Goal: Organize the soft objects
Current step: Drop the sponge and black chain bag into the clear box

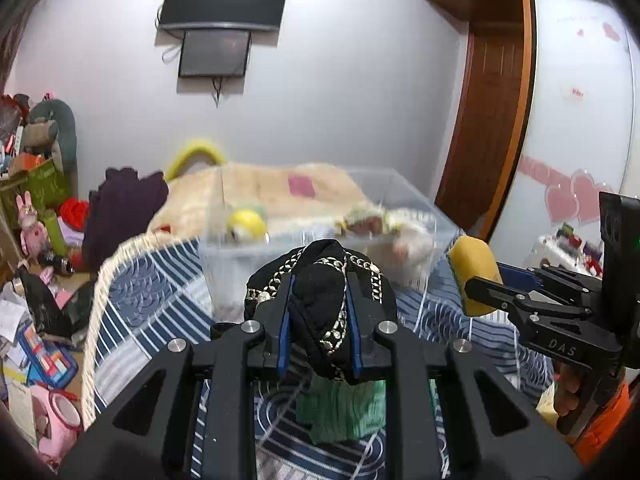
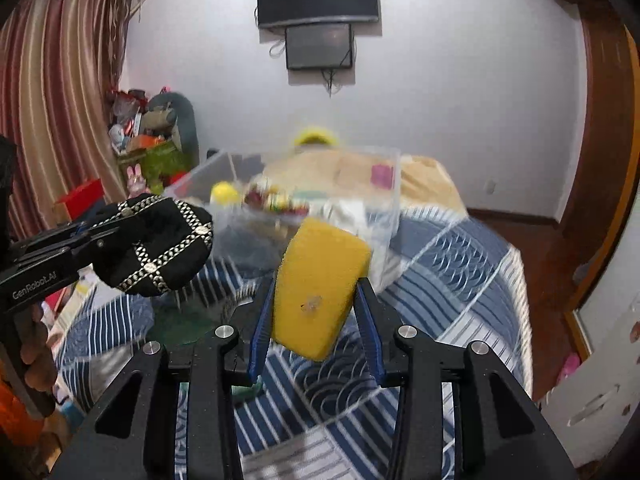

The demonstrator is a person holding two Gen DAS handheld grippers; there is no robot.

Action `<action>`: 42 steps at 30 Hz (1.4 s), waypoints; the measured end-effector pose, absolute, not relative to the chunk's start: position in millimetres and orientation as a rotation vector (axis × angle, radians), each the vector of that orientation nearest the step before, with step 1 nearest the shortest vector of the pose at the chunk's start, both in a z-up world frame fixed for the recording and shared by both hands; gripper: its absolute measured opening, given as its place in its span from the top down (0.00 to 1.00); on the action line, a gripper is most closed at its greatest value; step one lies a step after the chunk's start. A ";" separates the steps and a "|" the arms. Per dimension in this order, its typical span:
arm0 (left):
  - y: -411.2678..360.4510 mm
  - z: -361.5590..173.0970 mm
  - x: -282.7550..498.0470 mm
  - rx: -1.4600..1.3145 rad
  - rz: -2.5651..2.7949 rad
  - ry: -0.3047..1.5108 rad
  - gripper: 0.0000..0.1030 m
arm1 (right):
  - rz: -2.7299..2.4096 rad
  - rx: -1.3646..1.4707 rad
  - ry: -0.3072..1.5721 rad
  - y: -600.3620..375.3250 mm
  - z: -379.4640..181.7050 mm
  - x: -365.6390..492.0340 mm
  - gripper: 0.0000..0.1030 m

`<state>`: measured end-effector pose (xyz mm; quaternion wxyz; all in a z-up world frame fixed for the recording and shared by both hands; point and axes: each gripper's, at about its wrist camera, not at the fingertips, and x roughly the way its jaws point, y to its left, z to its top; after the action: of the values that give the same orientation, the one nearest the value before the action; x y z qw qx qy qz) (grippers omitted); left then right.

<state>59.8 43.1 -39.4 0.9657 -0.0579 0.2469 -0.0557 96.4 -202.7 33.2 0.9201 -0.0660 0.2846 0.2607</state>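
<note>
My left gripper (image 1: 320, 280) is shut on a black cap with silver chain trim (image 1: 320, 300), held above the bed; the cap also shows in the right wrist view (image 2: 156, 244). My right gripper (image 2: 316, 284) is shut on a yellow sponge (image 2: 318, 288), also seen at the right of the left wrist view (image 1: 476, 276). A clear plastic bin (image 1: 320, 216) stands on the bed ahead of both grippers, holding several soft toys, among them a yellow ball (image 1: 246, 222). A green cloth (image 1: 340, 412) lies on the bed below the left gripper.
The bed has a blue and white striped cover (image 2: 440, 264) and a beige blanket (image 1: 256, 188) behind the bin. Cluttered toys and boxes (image 1: 36, 208) fill the floor at left. A wooden door (image 1: 484, 120) and a wardrobe stand at right.
</note>
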 end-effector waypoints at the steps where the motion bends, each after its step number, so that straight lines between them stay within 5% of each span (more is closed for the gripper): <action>1: 44.5 -33.6 59.4 -0.118 -0.110 0.481 0.78 | 0.534 -0.131 0.570 -202.8 38.4 98.4 0.65; 16: 47.2 20.6 105.1 -0.082 -0.031 0.314 0.78 | 0.523 -0.146 0.458 -164.1 78.1 145.8 0.65; 31: 29.5 -28.2 186.0 -0.046 -0.016 0.521 0.76 | 0.535 -0.198 0.644 -148.9 28.6 185.2 0.63; 34: 29.1 -37.1 188.6 -0.050 -0.028 0.575 0.57 | 0.530 -0.204 0.646 -150.6 28.1 185.0 0.59; 36: 30.3 -38.2 187.3 -0.059 -0.021 0.575 0.45 | 0.528 -0.203 0.640 -152.7 29.9 184.1 0.45; 42: 27.5 -29.5 174.5 -0.040 0.003 0.546 0.18 | 0.521 -0.168 0.599 -163.6 43.1 177.9 0.38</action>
<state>174.5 27.5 -29.5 0.9628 -0.0198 0.2695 0.0015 177.9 -163.6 43.1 0.9188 -0.0818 0.2914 0.2533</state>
